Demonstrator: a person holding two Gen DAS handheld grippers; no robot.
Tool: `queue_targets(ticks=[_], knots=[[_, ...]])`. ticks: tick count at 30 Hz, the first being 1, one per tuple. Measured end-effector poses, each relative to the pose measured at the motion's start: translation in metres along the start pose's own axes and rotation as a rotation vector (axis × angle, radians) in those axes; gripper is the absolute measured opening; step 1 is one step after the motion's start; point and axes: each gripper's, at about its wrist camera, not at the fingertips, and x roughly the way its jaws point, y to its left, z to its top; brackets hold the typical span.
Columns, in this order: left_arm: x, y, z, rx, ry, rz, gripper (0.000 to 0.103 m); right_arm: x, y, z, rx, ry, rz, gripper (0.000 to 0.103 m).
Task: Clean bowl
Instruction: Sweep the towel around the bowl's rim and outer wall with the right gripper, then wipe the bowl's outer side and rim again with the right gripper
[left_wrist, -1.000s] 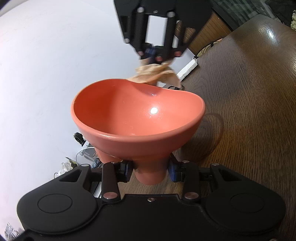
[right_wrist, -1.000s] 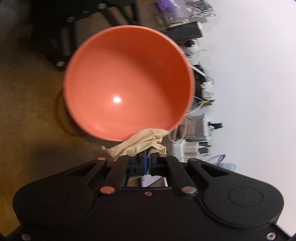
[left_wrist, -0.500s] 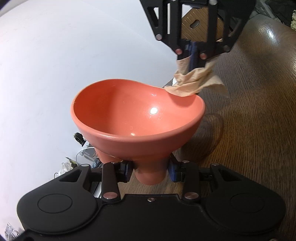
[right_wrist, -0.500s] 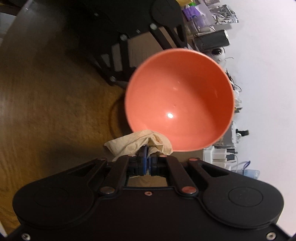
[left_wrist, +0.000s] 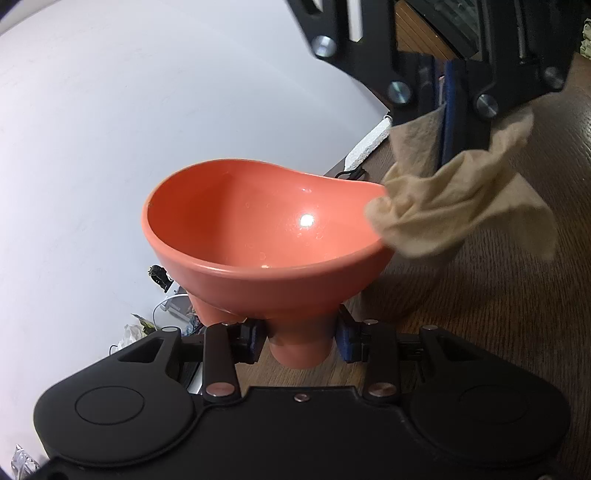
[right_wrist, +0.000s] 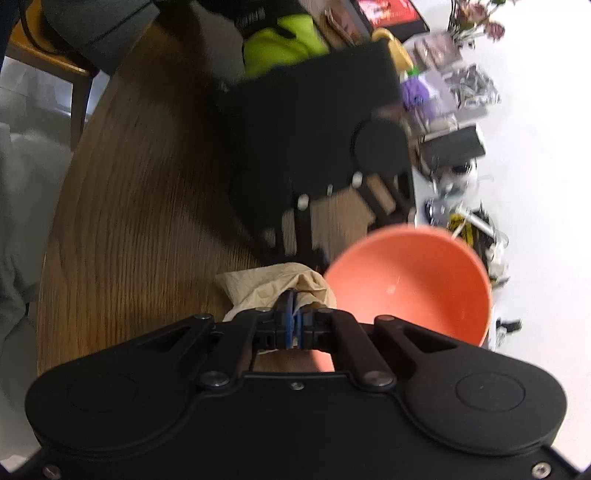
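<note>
In the left wrist view, the orange bowl is seen at the centre of the frame, held above the wooden table. Its narrow foot is clamped between the two blue-padded fingers of the left gripper, one pad on each side of the foot, low in the frame. The bowl's opening is turned upward and toward the upper left, and a bright highlight and small droplets are seen on its inner wall. At the right rim a crumpled beige cloth is seen touching the bowl's edge from outside. The cloth is pinched by the right gripper, which enters from the upper right of the frame.

In the right wrist view, the right gripper is seen with its blue pads pressed together on the cloth, which bunches out to the left of the fingers and beyond them. The bowl lies right of the fingertips, just beside the cloth, its inside facing the camera. The left gripper is seen blurred in the upper middle, over the table.
</note>
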Motion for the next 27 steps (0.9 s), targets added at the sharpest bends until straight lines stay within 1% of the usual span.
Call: queue_targets(ticks=[3, 9, 12, 14, 18, 21, 27], knots=[[0.001, 0.002, -0.001, -0.002, 0.001, -0.003, 0.037, -0.004, -0.006, 0.006, -0.003, -0.038, -0.020, 0.000], [0.003, 0.004, -0.002, -0.002, 0.001, -0.002, 0.037, -0.007, -0.028, 0.019, 0.005, -0.099, -0.092, 0.000], [0.003, 0.005, -0.003, -0.001, 0.000, -0.001, 0.037, -0.001, -0.046, 0.022, 0.013, -0.114, -0.166, 0.000], [0.004, 0.006, -0.004, -0.001, 0.000, -0.001, 0.037, 0.006, -0.059, 0.021, 0.015, -0.108, -0.212, 0.000], [0.002, 0.005, -0.004, -0.001, 0.000, -0.002, 0.037, 0.015, -0.079, 0.016, 0.039, -0.090, -0.278, 0.000], [-0.044, -0.039, 0.015, 0.003, -0.001, 0.003, 0.037, 0.018, -0.088, 0.011, 0.054, -0.076, -0.309, 0.000], [-0.024, -0.023, 0.000, 0.001, -0.001, 0.001, 0.037, 0.025, -0.099, 0.003, 0.062, -0.029, -0.356, 0.000]])
